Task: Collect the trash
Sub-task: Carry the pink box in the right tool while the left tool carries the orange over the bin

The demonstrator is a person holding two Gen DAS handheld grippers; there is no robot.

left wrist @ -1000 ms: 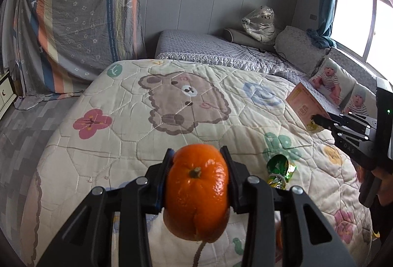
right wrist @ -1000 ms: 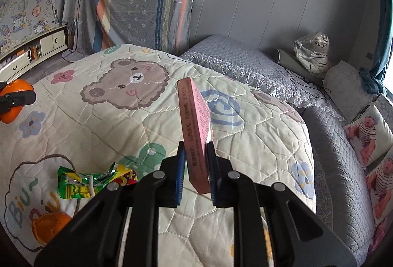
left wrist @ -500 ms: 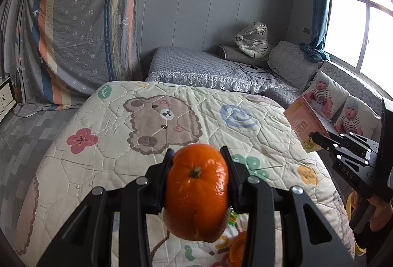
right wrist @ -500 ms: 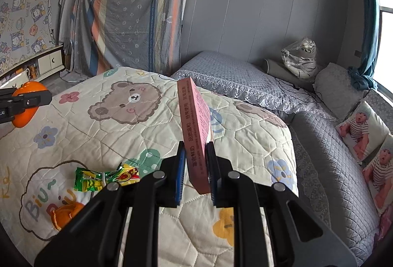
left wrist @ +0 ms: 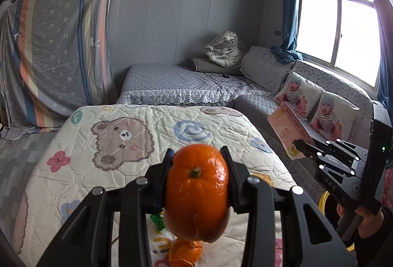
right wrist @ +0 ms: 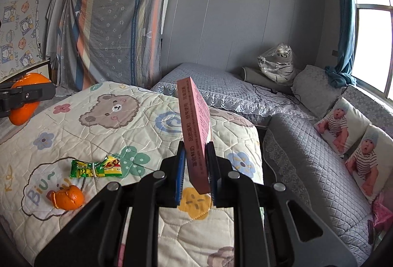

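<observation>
My left gripper (left wrist: 197,178) is shut on an orange peel shell (left wrist: 196,191), held above the bear quilt (left wrist: 118,168); it also shows in the right wrist view (right wrist: 24,97). My right gripper (right wrist: 195,164) is shut on a flat pink box (right wrist: 195,129), held upright over the quilt's right side; the box also shows in the left wrist view (left wrist: 289,134). A green snack wrapper (right wrist: 95,167) and a second orange peel (right wrist: 67,197) lie on the quilt at the lower left of the right wrist view. The peel (left wrist: 186,252) shows below my left gripper.
A grey quilted bed (left wrist: 172,80) lies behind the quilt, with a plastic-wrapped plush toy (left wrist: 223,48). A grey sofa (right wrist: 307,156) with two baby-print pillows (right wrist: 343,124) runs along the right under the window. A draped wardrobe (right wrist: 118,29) stands at the back left.
Both grippers have risen and pulled back from the bed, each keeping its hold. The quilt looks lower and farther; the wrapper and loose peel stay where they lay.
</observation>
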